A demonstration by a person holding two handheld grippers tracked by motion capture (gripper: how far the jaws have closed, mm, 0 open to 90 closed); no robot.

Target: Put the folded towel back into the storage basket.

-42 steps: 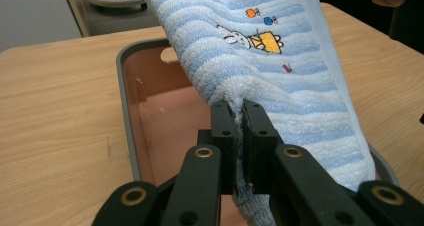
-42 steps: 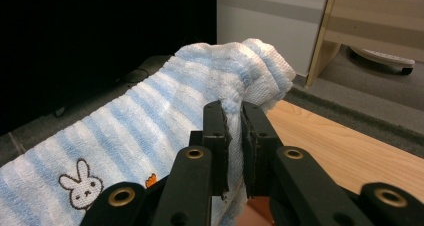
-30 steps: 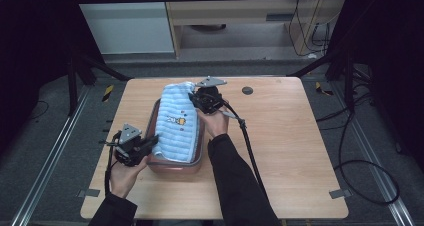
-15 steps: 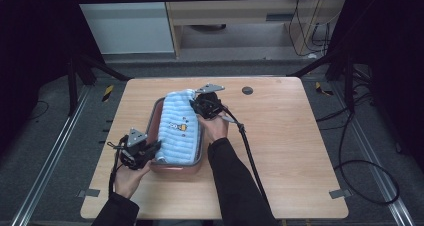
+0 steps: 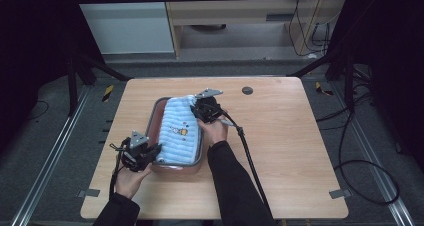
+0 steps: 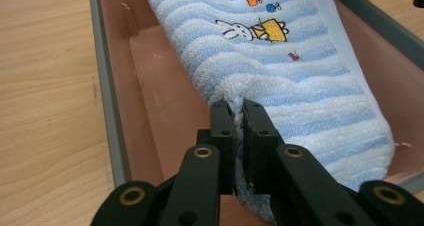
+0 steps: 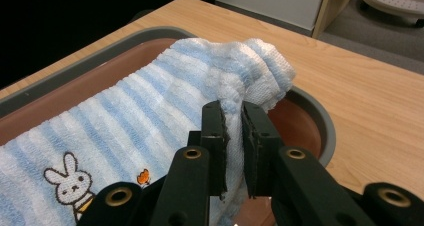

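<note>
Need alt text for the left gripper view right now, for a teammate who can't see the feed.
The left gripper is shut on an edge of a blue-and-white striped towel that lies in a reddish tray with a grey rim. A small embroidered rabbit shows on the towel farther off, and the wooden table runs along the tray's side.

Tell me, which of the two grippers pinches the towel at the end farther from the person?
The right gripper. It grips the striped towel at the tray's far end, while the left gripper pinches the near corner.

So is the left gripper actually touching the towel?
Touching. In the left gripper view, the left gripper has its fingers pinched shut on a fold of the striped towel.
</note>
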